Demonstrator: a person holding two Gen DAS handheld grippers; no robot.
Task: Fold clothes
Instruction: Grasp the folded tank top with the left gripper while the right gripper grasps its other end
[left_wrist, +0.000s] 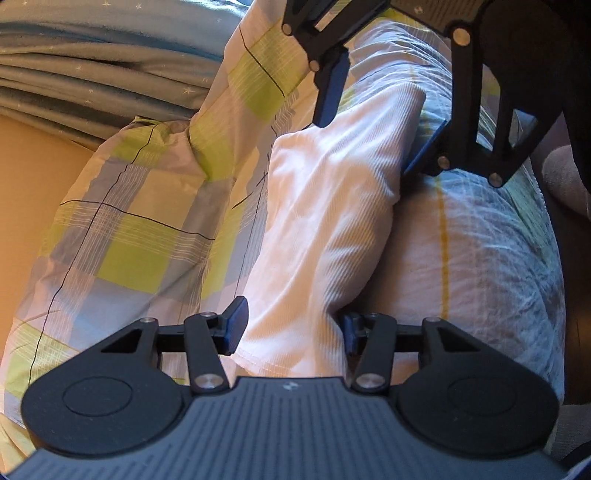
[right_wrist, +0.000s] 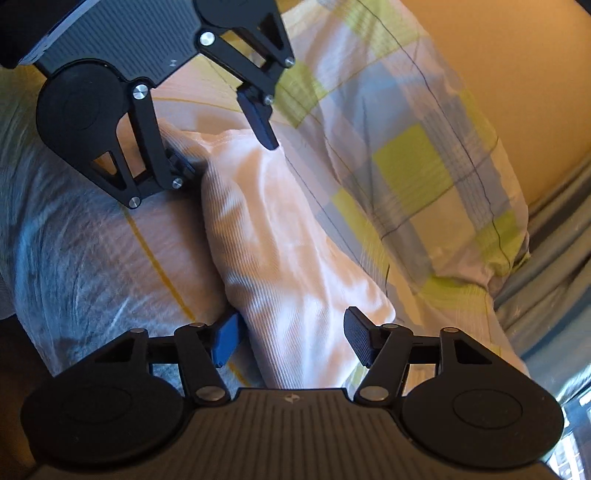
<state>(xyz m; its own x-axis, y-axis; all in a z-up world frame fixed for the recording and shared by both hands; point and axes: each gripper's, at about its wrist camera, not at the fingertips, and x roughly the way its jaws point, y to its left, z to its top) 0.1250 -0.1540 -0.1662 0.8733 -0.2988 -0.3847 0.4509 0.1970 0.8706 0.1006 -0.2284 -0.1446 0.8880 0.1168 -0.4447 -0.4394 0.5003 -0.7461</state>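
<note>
- Nearest the left tool (left_wrist: 291, 330), its two blue-padded fingers stood wide apart, one on each side of the near end of a folded white ribbed garment (left_wrist: 325, 229); the left pad (left_wrist: 236, 325) lay just beside the cloth's hem, and I cannot tell whether it pressed in.
- Nearest the right tool (right_wrist: 291, 338), the fingers were likewise spread wide, straddling the other end of the same white garment (right_wrist: 280, 236) — not clamped on it.
- The garment lay as a long, narrow bundle between the two tools, resting on a bed.
- Under it, and to the right of the left tool, lay a pale crinkled sheet (left_wrist: 480, 258) with a thin yellow stripe.
- To the left of the left tool sat a pillow (left_wrist: 122, 229) in green, blue and white checks, touching the garment's long edge.
- Farther out, the right tool (left_wrist: 373, 122) faced the left one from the garment's far end, its fingers open around the cloth.
- Beyond the pillow lay a rumpled blue blanket (left_wrist: 92, 74) with small stars — and a plain yellow wall (right_wrist: 498, 74).
</note>
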